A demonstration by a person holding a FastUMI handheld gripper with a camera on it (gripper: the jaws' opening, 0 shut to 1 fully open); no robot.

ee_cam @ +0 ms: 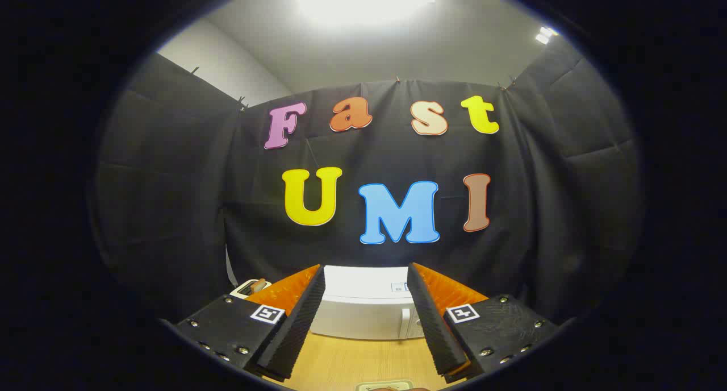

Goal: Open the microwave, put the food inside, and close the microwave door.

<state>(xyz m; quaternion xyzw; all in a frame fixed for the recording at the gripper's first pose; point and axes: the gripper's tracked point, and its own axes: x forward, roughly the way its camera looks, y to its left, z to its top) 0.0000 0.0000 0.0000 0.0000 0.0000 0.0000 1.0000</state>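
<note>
gripper (366, 323): fingers spread wide apart, holding nothing; wooden table and microwave show in the gap between them.
microwave (363, 306): white box on the table, straight ahead of the fingers and beyond their tips, framed between them. its long side runs left to right across the line of the fingers. the door appears closed, with what looks like a handle (405, 321) toward the right end of the front, near the right finger.
food (258, 286): a brownish item on a small pale tray (245, 289), far left, just beside the microwave's left side and partly hidden behind the left finger.
table (363, 360): light wood, bare between the fingers and the microwave.
near edge: a pale object (384, 386) sits just under the fingers; too little shows to say what it is.
step in hand: judged as the very start, door not yet opened.
key relation: the handle lies ahead and slightly right of the gripper's midline, so the reach likely goes forward with a small shift right; the food waits to the left for later.
</note>
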